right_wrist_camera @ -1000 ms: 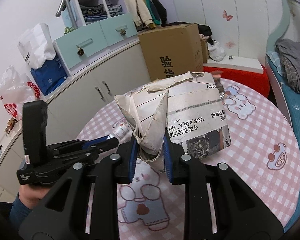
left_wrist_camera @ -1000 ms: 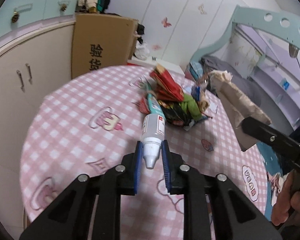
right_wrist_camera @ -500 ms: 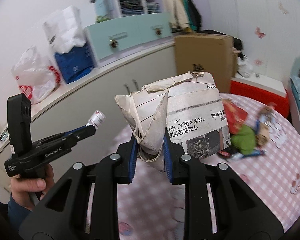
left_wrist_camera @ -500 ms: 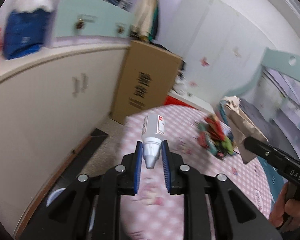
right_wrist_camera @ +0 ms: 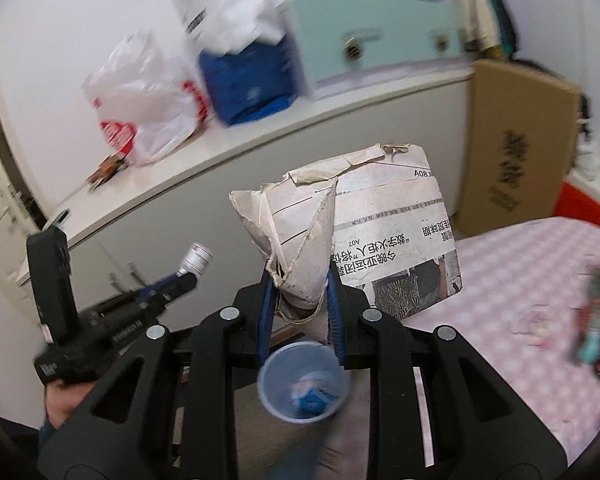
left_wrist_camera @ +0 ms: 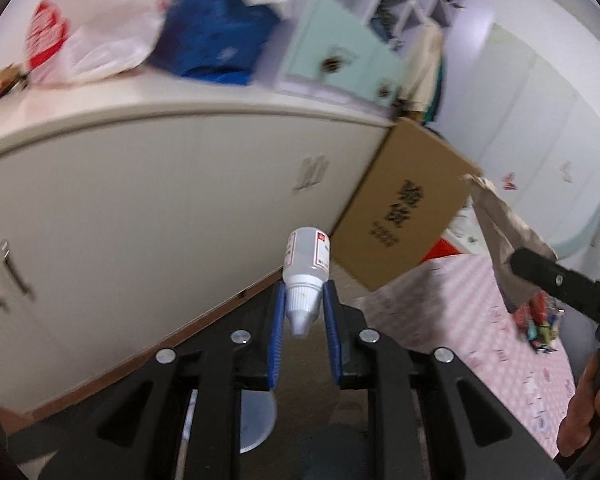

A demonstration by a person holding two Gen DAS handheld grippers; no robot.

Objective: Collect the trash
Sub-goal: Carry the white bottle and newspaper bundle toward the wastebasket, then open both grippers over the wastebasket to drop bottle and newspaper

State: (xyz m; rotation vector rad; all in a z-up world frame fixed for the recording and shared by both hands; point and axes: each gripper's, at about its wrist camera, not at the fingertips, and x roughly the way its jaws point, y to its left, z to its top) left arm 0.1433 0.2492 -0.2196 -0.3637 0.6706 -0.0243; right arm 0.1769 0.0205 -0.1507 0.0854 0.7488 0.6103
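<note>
Left gripper (left_wrist_camera: 303, 322) clamps a small white bottle (left_wrist_camera: 307, 264); right gripper (right_wrist_camera: 299, 308) clamps crumpled, seemingly folded newspaper (right_wrist_camera: 364, 236).

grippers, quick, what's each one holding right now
left gripper: closed on the small white bottle, gripped at its cap end.
right gripper: closed on the folded newspaper, pinched at a crumpled corner.

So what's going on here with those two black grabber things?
A person is clearing rubbish, with a hand-held gripping tool in each hand. The left tool is shut on a small white bottle, clamped near its cap. The right tool is shut on a crumpled wad of newspaper. Both are held in the air beside the pink checked table, where more litter lies. Below the right tool is a small bin with something blue inside.
</note>
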